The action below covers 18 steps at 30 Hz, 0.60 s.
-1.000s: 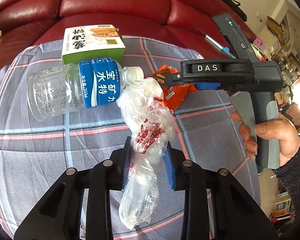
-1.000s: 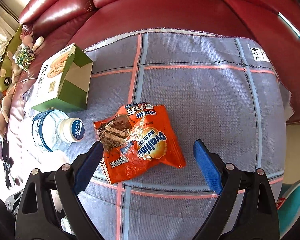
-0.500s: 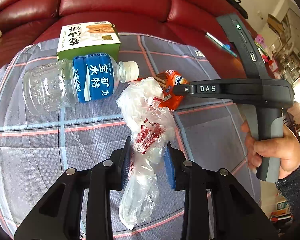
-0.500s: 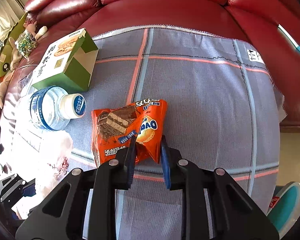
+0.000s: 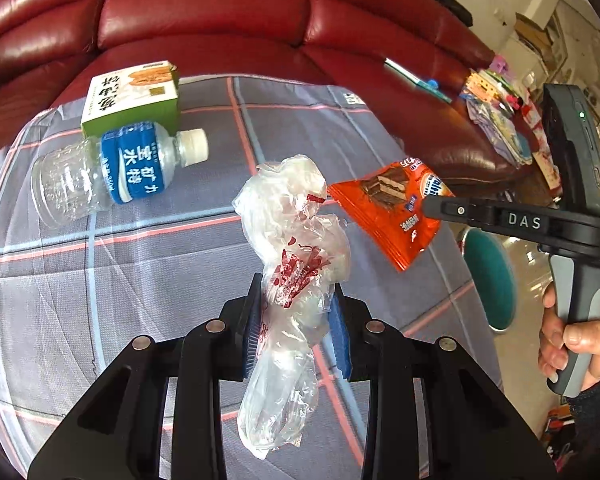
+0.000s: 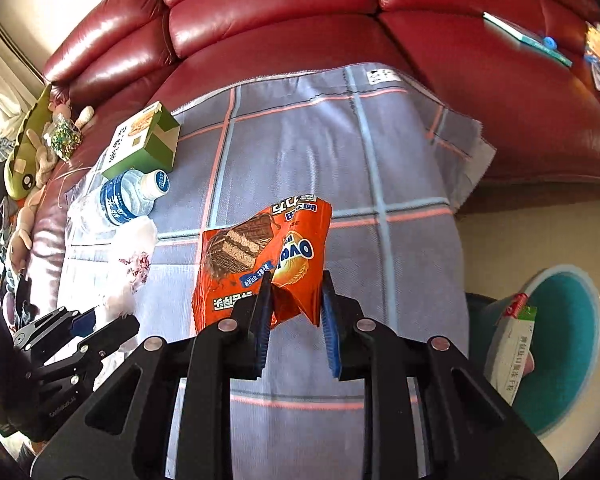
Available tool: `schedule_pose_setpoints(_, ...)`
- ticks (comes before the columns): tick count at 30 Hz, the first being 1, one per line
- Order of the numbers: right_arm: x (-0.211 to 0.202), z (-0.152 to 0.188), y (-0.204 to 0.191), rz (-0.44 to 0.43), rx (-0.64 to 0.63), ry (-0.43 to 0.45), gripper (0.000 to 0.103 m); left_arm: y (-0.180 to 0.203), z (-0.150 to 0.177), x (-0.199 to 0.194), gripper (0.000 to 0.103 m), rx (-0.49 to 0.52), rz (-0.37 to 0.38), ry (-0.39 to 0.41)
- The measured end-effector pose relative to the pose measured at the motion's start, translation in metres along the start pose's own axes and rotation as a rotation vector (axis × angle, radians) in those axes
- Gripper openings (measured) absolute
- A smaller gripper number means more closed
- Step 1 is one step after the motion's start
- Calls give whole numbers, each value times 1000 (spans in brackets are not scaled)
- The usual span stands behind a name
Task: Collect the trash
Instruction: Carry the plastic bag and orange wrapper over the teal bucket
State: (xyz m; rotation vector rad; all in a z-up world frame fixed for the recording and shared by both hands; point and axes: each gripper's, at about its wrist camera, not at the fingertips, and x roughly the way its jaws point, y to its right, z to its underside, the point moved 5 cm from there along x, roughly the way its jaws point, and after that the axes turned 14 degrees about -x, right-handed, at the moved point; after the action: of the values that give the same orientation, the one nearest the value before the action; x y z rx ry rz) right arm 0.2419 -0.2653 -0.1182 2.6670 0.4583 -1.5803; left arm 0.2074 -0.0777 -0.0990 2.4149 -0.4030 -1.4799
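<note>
My left gripper [image 5: 294, 320] is shut on a crumpled clear plastic bag [image 5: 296, 240] with red print, held above the checked cloth [image 5: 140, 280]. My right gripper [image 6: 296, 308] is shut on an orange Ovaltine snack wrapper [image 6: 260, 256] and holds it lifted off the cloth; the wrapper [image 5: 392, 212] and that gripper [image 5: 432, 204] show at the right of the left wrist view. An empty water bottle [image 5: 112, 172] with a blue label lies on the cloth beside a green and white carton [image 5: 136, 96].
A teal bin [image 6: 568, 344] with a white carton inside stands on the floor at the right, past the cloth's edge. A red leather sofa [image 6: 300, 12] lies under and behind the cloth. Stuffed toys [image 6: 32, 140] sit at the left.
My right gripper closed on the orange wrapper and lifted it up and to the right off the cloth. My left gripper rose a little with the plastic bag.
</note>
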Motion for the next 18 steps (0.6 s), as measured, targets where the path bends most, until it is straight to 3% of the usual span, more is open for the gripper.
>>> schedule_pose_setpoints(9, -90, 55, 67, 27, 124, 121, 21, 90, 22, -10, 31, 139, 37, 1)
schedule_pose_setpoints(18, -168, 118, 145, 116, 252, 218, 22, 190, 47, 1, 31, 281, 92, -43)
